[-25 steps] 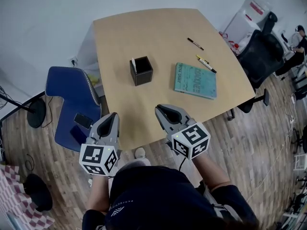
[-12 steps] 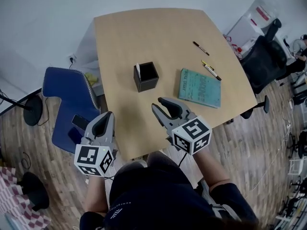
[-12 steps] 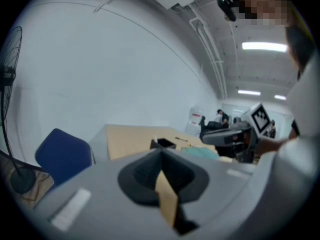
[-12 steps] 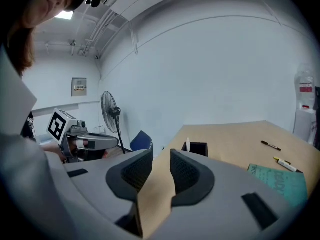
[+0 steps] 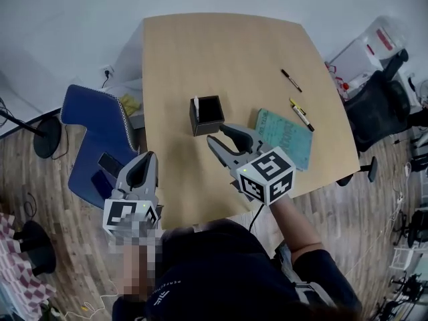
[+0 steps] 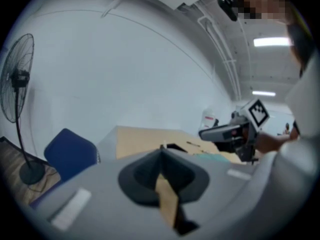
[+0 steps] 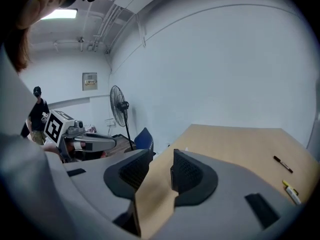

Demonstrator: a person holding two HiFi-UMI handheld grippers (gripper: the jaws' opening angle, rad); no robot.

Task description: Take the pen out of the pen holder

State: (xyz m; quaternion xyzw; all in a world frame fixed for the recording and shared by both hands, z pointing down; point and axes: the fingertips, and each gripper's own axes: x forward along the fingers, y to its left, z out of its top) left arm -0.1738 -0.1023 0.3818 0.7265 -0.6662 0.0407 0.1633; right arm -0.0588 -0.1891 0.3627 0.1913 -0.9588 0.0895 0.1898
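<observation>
White pen [image 5: 196, 105] stands upright in the black square pen holder [image 5: 208, 116], against its left wall, top poking just over the rim. Holder sits about mid table [image 5: 221, 52], light wood top. My R gripper [image 5: 216, 134] is just in front of the holder, near but not touching, pointed twd it. Its jaws are apart & opening, nothing btwn them, only bare tabletop behind. Teal notebook [image 5: 291, 140] lies flat to the holder's right, its near-left part hidden behind my R gripper in head view. Yellow-black marker [image 5: 301, 114] lies just beside the notebook's far edge, and a black pen [image 5: 291, 80] lies beyond that, both flat on the wood. My L gripper [image 5: 146, 163] hangs at the table's near-left edge, jaws pressed together, nothing in them. Blue chair [image 5: 90, 129] stands left of the table, close to my L gripper.
</observation>
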